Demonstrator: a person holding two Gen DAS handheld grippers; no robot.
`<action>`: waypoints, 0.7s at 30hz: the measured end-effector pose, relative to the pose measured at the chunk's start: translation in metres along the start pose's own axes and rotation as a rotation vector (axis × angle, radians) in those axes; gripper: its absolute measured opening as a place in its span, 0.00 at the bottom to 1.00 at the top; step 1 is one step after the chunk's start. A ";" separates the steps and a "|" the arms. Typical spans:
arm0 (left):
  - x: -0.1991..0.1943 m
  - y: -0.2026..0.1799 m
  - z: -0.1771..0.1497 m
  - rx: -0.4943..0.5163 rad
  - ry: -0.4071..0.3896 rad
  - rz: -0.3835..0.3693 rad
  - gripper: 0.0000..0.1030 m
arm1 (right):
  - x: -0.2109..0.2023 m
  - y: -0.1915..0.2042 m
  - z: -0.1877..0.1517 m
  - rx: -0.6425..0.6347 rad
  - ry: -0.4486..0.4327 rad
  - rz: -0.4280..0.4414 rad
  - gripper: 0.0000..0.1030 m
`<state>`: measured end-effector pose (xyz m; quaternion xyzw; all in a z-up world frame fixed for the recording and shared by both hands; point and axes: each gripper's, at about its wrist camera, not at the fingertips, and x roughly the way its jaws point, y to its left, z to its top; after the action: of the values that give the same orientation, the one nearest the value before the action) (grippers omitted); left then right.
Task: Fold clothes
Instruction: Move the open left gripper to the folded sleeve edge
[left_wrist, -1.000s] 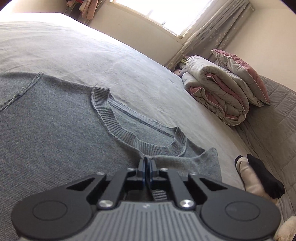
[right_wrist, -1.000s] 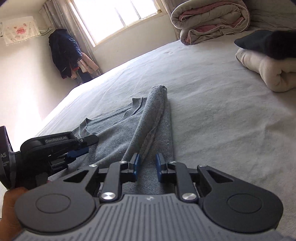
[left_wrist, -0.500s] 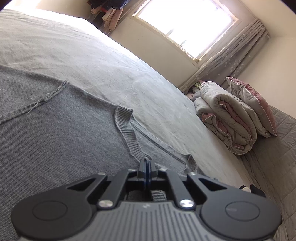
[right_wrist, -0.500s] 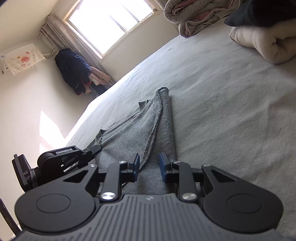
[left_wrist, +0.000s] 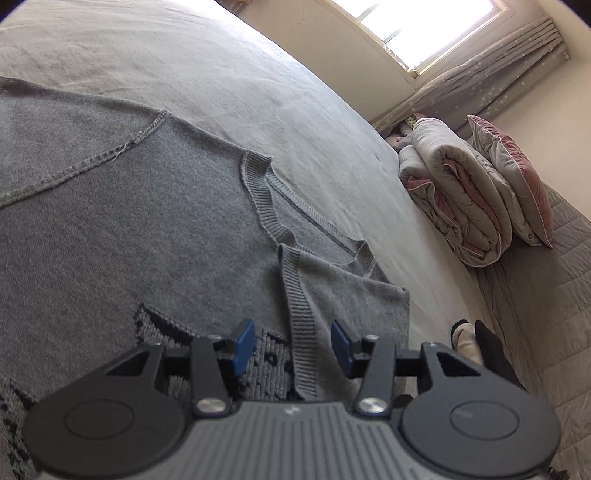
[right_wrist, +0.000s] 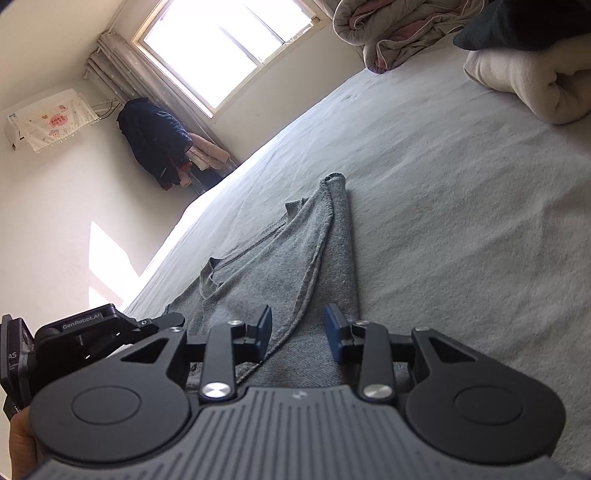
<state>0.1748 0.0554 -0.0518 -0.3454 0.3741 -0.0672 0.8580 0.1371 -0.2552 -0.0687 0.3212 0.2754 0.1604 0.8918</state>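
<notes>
Grey sheeted bed (left_wrist: 258, 74) is seen across both views. Grey sweater (left_wrist: 110, 229) is laid flat on it, one side folded over the body. Rolled quilt (left_wrist: 454, 195) is seen at 3 o'clock in the left wrist view. Left gripper (left_wrist: 291, 345) has just been opened, ribbed hem between spread jaws, untouched. Right gripper (right_wrist: 298, 334) has been opening too, over the folded edge, nothing pinched.

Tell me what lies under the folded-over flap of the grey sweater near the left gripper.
Under the flap lies the sweater body, with its patterned inner knit showing beside the left gripper. What lies deeper, including the grey bed sheet, is covered there.
</notes>
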 end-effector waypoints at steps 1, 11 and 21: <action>-0.002 0.001 -0.006 -0.022 0.021 -0.011 0.45 | -0.001 0.000 0.000 0.001 0.000 0.001 0.34; -0.004 -0.020 -0.050 0.093 -0.081 0.120 0.02 | -0.001 0.002 -0.001 -0.016 -0.001 -0.008 0.36; -0.030 -0.027 -0.066 0.346 -0.152 0.132 0.57 | 0.003 0.023 -0.001 -0.156 0.000 -0.048 0.63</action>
<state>0.1115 0.0103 -0.0483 -0.1716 0.3128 -0.0481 0.9330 0.1361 -0.2363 -0.0556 0.2438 0.2699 0.1599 0.9177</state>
